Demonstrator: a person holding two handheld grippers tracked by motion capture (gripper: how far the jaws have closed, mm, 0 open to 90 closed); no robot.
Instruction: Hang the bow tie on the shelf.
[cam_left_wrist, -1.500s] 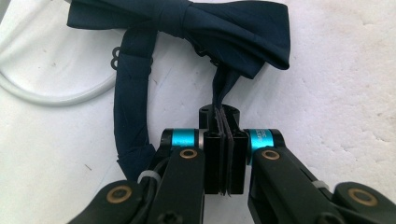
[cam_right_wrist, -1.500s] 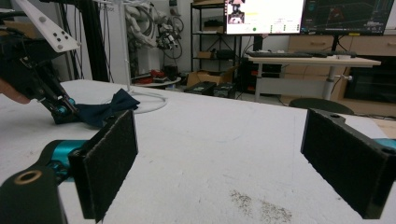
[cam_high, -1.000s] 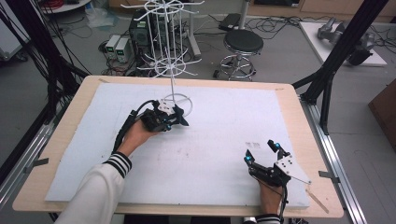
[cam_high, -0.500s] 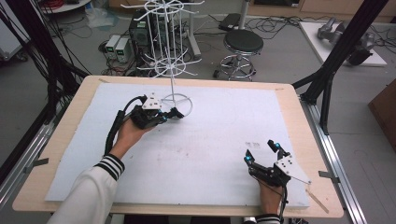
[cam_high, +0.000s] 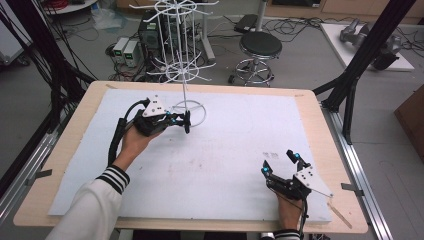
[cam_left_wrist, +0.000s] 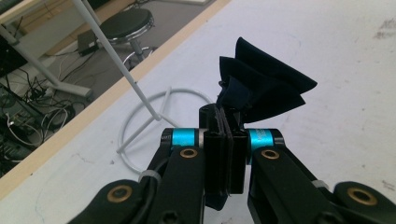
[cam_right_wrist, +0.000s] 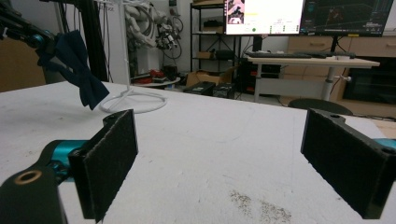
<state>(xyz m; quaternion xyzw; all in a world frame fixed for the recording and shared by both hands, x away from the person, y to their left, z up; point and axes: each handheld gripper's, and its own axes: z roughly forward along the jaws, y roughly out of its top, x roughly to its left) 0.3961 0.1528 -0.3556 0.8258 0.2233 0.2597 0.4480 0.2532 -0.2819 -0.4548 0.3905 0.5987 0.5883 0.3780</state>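
A dark navy bow tie (cam_left_wrist: 261, 88) hangs in the air, pinched at one end by my left gripper (cam_left_wrist: 225, 121), whose jaws are shut on it. From above, the left gripper (cam_high: 186, 123) is held just left of the base ring (cam_high: 196, 114) of a white wire rack (cam_high: 182, 55). The bow tie (cam_right_wrist: 77, 60) also dangles at the far left of the right gripper view, in front of the rack's ring base (cam_right_wrist: 133, 103). My right gripper (cam_high: 279, 162) rests near the table's front right, open, with nothing between its pads (cam_right_wrist: 109, 163).
A white sheet (cam_high: 240, 145) covers the wooden table (cam_high: 65, 150). Some faint dark specks (cam_high: 270, 155) lie just beyond the right gripper. A stool (cam_high: 260, 47), cables and equipment stand on the floor behind the table.
My left hand has risen and drifted left with the bow tie in its jaws, staying beside the rack's base. The right gripper has kept still.
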